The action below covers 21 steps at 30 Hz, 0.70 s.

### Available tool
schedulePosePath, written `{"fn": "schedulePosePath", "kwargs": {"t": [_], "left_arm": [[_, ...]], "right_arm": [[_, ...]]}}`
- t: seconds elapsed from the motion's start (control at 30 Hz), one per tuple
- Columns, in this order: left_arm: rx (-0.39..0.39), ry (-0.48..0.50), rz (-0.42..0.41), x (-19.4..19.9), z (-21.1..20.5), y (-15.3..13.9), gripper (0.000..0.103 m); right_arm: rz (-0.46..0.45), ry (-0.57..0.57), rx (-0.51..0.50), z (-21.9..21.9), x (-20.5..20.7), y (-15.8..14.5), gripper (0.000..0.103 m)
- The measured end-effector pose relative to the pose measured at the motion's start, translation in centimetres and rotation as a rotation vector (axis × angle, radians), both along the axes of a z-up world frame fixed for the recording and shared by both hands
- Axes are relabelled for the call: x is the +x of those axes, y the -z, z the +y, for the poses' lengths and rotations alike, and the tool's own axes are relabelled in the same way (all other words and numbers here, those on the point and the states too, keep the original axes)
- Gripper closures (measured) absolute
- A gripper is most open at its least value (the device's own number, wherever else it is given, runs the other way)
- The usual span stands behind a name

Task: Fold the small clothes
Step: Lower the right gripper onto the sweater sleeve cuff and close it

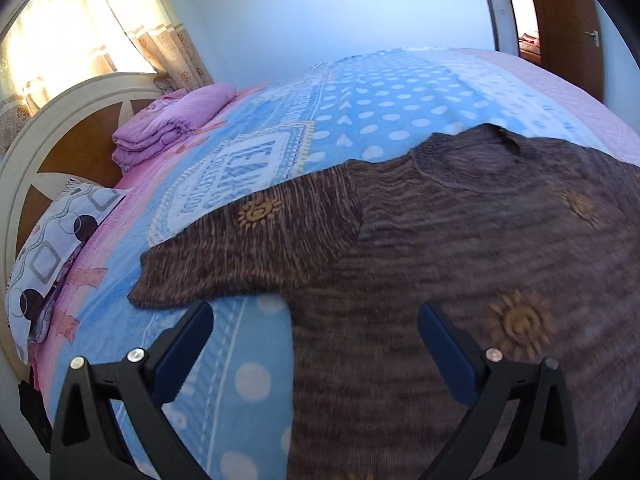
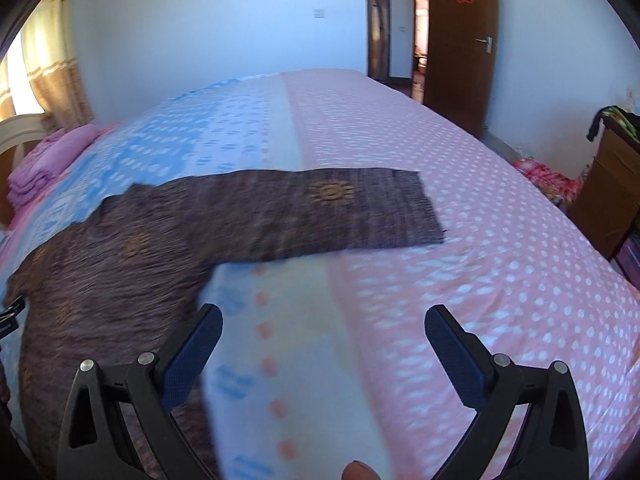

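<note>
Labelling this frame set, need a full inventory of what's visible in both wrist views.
sweater: 1, brown knit with yellow sun motifs, spread flat on the bed, sleeves out
bedspread: 1, blue and pink with white dots, covers the bed
folded quilt: 1, purple, by the headboard
pillow: 1, white with grey squares and dark circles, near the headboard
headboard: 1, cream and brown
curtains: beige patterned, at the window
door: 1, brown with red decoration, open
cabinet: 1, brown, right of the bed
left gripper: open, over the sweater edge
right gripper: open, over the bedspread
</note>
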State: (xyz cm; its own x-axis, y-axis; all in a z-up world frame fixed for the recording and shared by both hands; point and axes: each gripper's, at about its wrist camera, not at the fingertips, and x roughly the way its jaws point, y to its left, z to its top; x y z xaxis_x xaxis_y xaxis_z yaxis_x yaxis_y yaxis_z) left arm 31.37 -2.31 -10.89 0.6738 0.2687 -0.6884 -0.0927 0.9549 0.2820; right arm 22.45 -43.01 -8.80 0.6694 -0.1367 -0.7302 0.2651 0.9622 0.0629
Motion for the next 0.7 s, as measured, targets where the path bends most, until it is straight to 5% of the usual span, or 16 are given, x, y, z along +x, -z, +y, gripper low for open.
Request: {"fn": "schedulePosePath", "kwargs": {"t": [0.37,0.7], "left_arm": [[0.026,-0.067,0.009,6.1,0.0,1.9,0.000],[0.037,-0.099,0.045,8.3,0.6,3.7,0.000]], "right_arm": [[0.088,0.146,0.073,-10.1,6.7,2.8,0.034],[0.095,0.196,0.193,-14.6,11.5,4.9,0.055]]}}
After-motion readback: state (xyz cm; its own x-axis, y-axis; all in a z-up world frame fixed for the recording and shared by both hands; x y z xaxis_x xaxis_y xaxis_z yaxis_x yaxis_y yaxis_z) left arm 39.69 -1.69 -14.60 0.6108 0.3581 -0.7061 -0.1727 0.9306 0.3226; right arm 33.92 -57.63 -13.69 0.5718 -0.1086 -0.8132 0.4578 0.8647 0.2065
